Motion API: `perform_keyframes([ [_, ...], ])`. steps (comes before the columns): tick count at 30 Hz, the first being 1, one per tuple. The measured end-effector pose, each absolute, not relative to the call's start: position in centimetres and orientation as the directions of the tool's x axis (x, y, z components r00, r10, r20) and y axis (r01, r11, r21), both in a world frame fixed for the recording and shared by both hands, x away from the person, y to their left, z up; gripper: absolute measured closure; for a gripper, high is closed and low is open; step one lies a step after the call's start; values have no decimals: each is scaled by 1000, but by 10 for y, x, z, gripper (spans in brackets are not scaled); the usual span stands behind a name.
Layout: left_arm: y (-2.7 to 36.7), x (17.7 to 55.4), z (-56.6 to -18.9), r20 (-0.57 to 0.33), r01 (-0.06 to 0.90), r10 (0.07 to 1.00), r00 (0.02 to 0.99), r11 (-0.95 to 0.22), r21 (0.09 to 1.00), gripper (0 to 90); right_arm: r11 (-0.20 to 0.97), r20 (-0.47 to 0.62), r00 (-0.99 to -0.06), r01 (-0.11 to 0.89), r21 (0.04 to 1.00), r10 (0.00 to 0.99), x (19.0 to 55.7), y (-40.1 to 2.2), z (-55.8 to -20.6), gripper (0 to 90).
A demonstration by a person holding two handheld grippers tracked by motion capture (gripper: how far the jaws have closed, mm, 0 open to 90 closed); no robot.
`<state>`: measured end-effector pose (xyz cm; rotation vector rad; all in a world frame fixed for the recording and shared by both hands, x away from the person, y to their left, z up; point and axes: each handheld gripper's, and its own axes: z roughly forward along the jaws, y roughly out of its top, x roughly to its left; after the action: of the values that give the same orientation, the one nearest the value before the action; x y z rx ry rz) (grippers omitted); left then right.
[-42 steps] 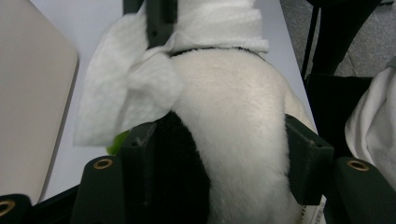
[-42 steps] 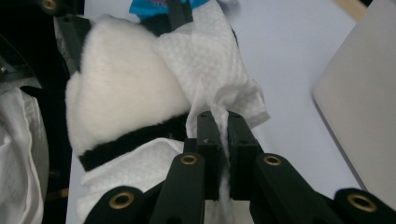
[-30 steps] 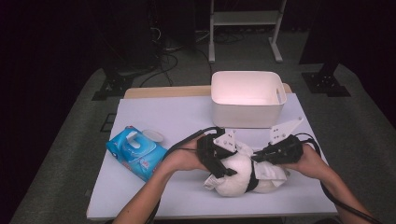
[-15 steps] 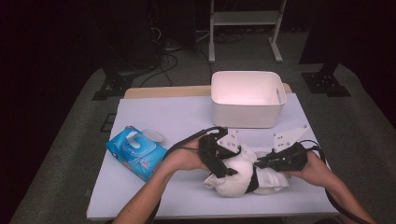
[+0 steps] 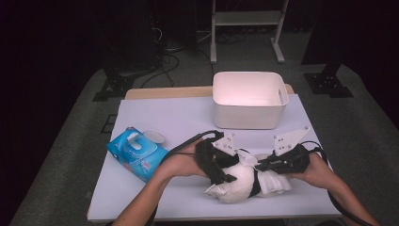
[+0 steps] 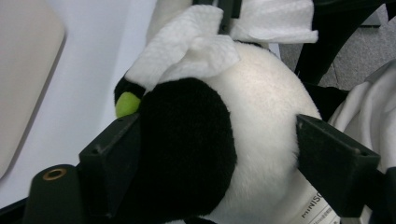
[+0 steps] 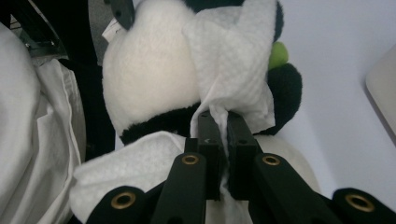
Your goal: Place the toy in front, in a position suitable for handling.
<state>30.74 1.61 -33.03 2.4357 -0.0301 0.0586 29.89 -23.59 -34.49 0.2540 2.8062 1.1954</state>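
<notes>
Wiping step: the panda plush [image 5: 237, 181] lies at the table's [image 5: 179, 117] five o'clock. Left gripper [image 6: 215, 144], jaws just widened, straddles it; right gripper [image 7: 223, 140] pinches the wipe [image 7: 233, 60]. Next, drag the wipe across.

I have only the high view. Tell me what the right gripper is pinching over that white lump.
Observer: The right gripper is shut on a white wipe draped over a panda plush.
Operator: Report the left gripper's hold.
Observer: The left gripper has its jaws on either side of the plush's body, pads against the fur; they have just been opening a little.
Operator: Give me the wipe's spot.
Observer: It lies next to a small green piece on the plush.
</notes>
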Motion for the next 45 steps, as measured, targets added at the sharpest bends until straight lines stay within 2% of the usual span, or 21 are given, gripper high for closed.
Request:
perform_keyframes([
  [5,18,303,-333,65,-65,-30,997,-756,652,216,666,-4,-982,126,735,190,308,-237,-342,858],
  [10,20,303,-332,75,-52,-3,997,-748,662,200,664,17,-980,146,733,196,314,-240,-348,861],
  [20,11,313,-325,117,-72,5,993,-764,642,202,657,27,-972,179,732,235,304,-250,-352,865],
  [30,14,315,-325,95,-58,4,996,-766,641,198,650,24,-970,180,738,241,295,-249,-355,865],
  [35,18,309,-331,71,-37,14,997,-749,662,201,662,-19,-972,146,735,235,292,-248,-352,862],
  [45,21,301,-334,87,-48,13,996,-752,657,203,642,-15,-967,157,750,255,296,-272,-340,860],
])
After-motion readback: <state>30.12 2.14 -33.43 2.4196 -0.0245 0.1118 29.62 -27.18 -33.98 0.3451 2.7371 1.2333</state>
